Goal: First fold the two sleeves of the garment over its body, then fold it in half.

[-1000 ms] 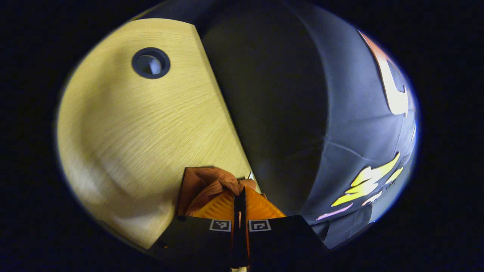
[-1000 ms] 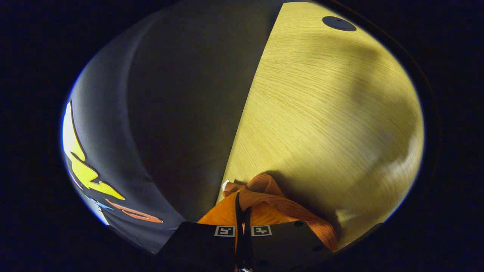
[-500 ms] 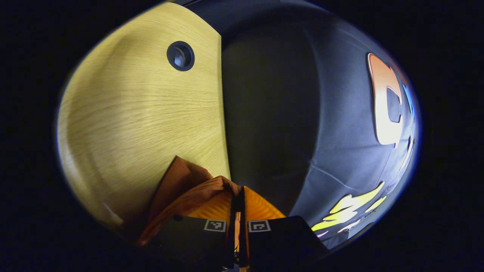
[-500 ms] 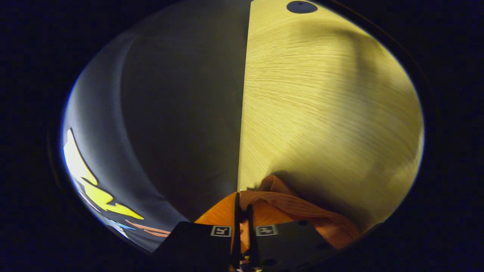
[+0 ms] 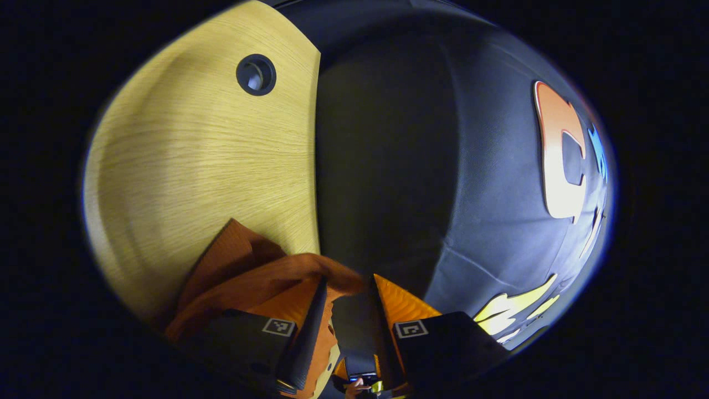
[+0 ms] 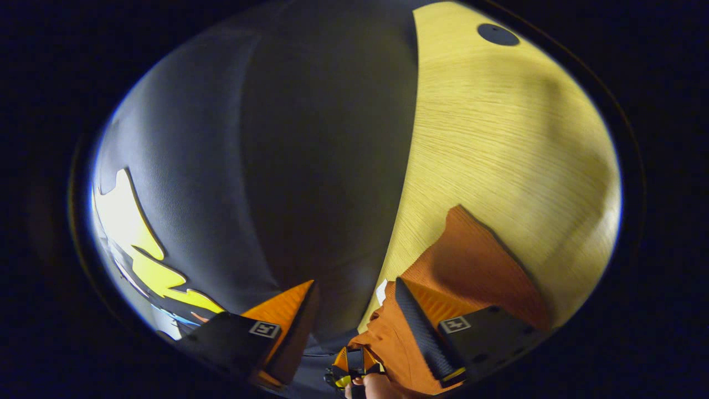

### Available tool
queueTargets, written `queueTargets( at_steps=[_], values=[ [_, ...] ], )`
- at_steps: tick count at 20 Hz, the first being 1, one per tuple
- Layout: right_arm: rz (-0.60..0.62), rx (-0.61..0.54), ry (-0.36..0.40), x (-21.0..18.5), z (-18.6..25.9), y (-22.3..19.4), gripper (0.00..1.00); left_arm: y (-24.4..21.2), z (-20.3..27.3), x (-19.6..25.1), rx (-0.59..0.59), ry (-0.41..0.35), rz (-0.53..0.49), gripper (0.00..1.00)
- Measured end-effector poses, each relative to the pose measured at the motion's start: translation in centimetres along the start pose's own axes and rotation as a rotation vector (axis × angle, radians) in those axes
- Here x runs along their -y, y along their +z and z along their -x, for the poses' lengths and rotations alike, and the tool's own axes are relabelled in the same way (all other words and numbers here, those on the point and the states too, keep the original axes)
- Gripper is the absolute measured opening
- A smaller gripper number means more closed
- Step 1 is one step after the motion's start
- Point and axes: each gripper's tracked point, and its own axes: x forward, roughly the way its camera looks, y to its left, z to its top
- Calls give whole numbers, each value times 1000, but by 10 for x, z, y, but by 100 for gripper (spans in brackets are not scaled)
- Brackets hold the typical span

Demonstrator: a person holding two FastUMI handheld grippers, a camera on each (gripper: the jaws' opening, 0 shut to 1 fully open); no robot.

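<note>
The orange garment [image 5: 243, 271] lies bunched at the edge of the light wooden table [image 5: 194, 166]. In the left gripper view my left gripper [image 5: 350, 285] stands open over that edge. A fold of the cloth drapes across the tip of its left finger [image 5: 310, 316], and nothing sits between the fingers. In the right gripper view the garment [image 6: 471, 260] lies flat on the table [image 6: 498, 138] to the right. My right gripper [image 6: 355, 285] is open, its right finger [image 6: 421, 327] resting over the cloth and its left finger out past the table edge.
A round dark cable hole [image 5: 256, 75] sits in the tabletop far from the garment, and shows as a dark disc [image 6: 498, 34] in the right gripper view. Past the table edge hangs the booth's dark cloth wall [image 5: 487, 194]. A hand [image 6: 376, 388] shows small at the bottom.
Both grippers were shut on the garment's edge and have now opened and let it go. The cloth has settled onto the table by the edge.
</note>
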Motion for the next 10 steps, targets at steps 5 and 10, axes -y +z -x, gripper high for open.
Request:
queueTargets(
  at_steps=[5, 10],
  values=[
    [277, 52, -82, -16, 9, 4, 94, 12, -2, 15, 63, 42, -172, 100],
    [821, 89, -213, -60, 39, -22, 95, 26, 42, 52, 109, 136, -498, 98]
  ],
)
